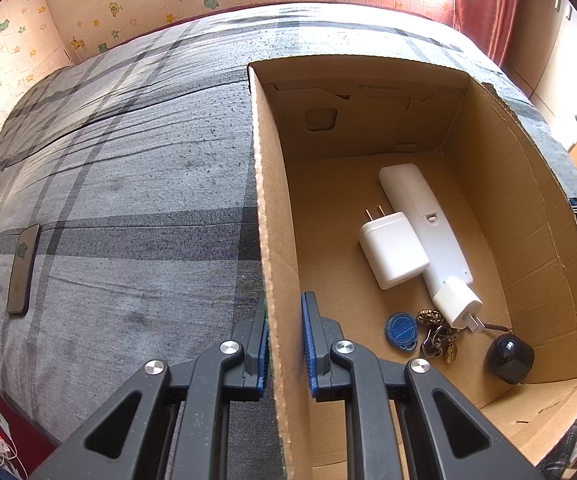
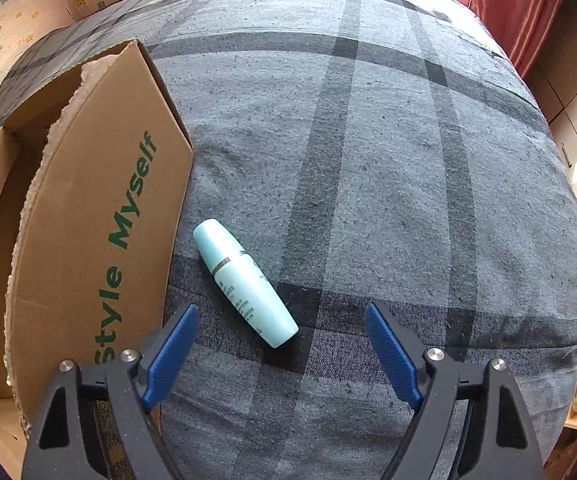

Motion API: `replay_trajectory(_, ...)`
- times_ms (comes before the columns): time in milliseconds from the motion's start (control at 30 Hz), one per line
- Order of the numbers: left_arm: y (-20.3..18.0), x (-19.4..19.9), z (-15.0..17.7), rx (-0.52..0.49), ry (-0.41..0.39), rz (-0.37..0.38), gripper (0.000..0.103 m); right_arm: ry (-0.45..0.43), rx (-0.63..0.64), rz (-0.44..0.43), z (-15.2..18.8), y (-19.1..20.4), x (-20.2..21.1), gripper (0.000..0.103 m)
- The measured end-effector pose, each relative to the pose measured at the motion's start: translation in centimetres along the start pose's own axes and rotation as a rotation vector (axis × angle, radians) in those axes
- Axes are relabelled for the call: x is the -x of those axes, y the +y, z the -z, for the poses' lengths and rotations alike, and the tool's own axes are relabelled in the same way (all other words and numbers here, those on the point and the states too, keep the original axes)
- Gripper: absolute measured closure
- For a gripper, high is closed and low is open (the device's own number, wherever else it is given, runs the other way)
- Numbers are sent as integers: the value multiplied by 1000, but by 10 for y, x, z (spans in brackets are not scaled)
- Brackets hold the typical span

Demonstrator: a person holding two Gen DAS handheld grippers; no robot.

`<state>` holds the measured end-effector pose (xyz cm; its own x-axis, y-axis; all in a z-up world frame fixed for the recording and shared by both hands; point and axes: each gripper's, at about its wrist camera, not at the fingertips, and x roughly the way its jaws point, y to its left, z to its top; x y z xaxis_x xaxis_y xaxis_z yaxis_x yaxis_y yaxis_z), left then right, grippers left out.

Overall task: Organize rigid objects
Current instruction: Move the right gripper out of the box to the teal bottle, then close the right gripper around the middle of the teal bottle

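Observation:
My left gripper (image 1: 286, 305) is shut on the left wall of an open cardboard box (image 1: 266, 184), one blue pad on each side of it. On the box floor lie a white remote (image 1: 416, 216), a white charger plug (image 1: 392, 252), a small white adapter (image 1: 458, 298), a blue key fob (image 1: 401, 330), a keychain (image 1: 436, 338) and a black round object (image 1: 508, 356). My right gripper (image 2: 281, 309) is open just above the bed. A pale teal bottle (image 2: 244, 280) lies on its side ahead of the fingers, its near end between the tips and touching neither pad.
Everything rests on a grey plaid bedspread (image 2: 388, 160). A dark phone (image 1: 24, 268) lies flat on the bed left of the box. The box's printed side (image 2: 88, 220) stands close to the left of the bottle. Patterned wall and a red curtain (image 1: 488, 4) lie behind.

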<state>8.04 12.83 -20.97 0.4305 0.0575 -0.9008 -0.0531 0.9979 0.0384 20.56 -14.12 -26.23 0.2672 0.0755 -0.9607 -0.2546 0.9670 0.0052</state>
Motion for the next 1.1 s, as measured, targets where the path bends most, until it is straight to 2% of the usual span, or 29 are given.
replay_trajectory(200,-1,0,0,0,1,-1,88,27,18,-38,-10,3,-19,39)
replay_trajectory(267,-1,0,0,-1,2,-2,88,33,29,-45,-13,5,-23,50)
replay_trajectory(333,-1,0,-1,0,2,-1,88,36,45,-40,-15,8,-27,67)
replay_trajectory(400,0,0,-1,2,3,-1,88,34,40,-23,-17,10,-28,77)
replay_trajectory(633,0,-1,-1,2,3,-4,88,16,25,-16,-14,11,-21,77)
replay_trajectory(1100,-2,0,0,1,-2,-9,88,-26,-14,15,7,15,31,77)
